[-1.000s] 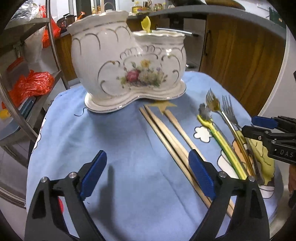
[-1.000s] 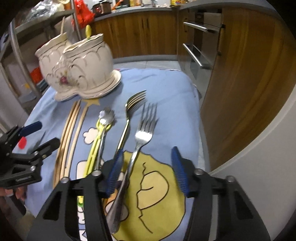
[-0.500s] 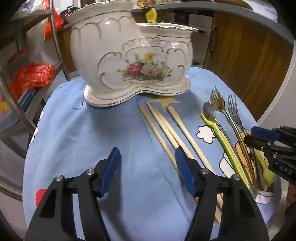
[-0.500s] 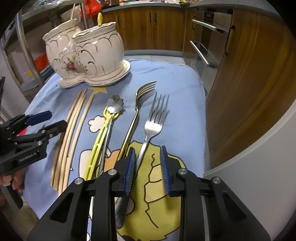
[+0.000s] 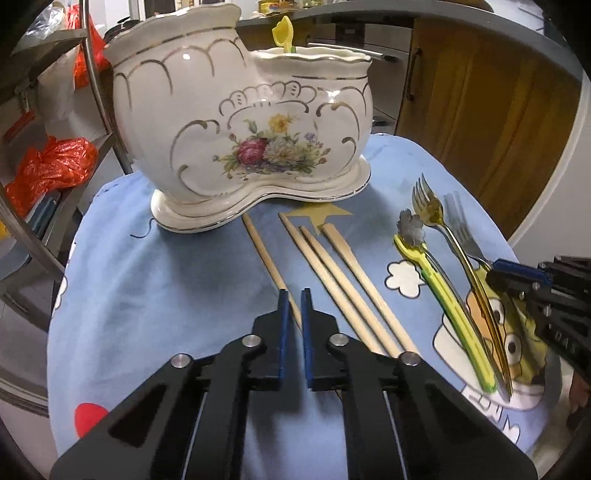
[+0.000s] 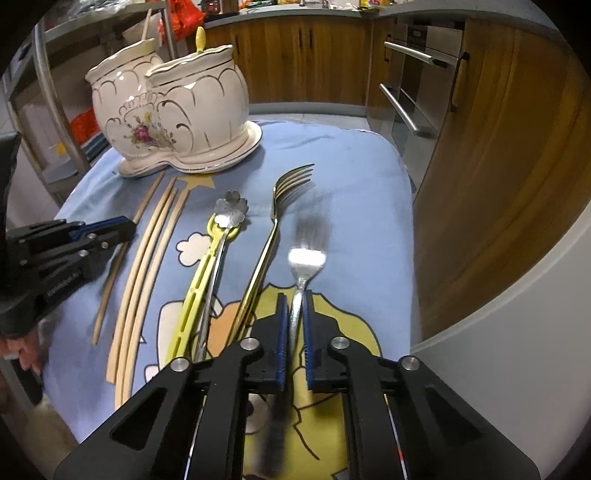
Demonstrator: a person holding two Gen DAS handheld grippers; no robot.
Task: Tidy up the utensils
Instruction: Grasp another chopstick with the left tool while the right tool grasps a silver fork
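A white floral ceramic holder (image 5: 243,140) with two compartments stands at the back of the blue cloth; it also shows in the right wrist view (image 6: 173,110), with a yellow utensil (image 5: 282,33) in its right compartment. My left gripper (image 5: 293,295) is shut on a single wooden chopstick (image 5: 264,254). Three more chopsticks (image 5: 343,280) lie to its right. My right gripper (image 6: 293,299) is shut on the handle of a silver fork (image 6: 306,254), whose tines are blurred. A gold fork (image 6: 273,221), a flower-tipped spoon (image 6: 231,210) and a yellow-green utensil (image 6: 195,284) lie beside it.
The small table's blue cartoon cloth (image 5: 159,295) drops off at all edges. A metal rack (image 5: 22,206) with orange bags stands to the left. Wooden cabinets (image 6: 491,147) and an oven (image 6: 410,88) stand close on the right.
Both grippers have gone from open to shut. The left closed on the leftmost chopstick after moving forward; the right closed on the silver fork's handle, and the fork now looks blurred.
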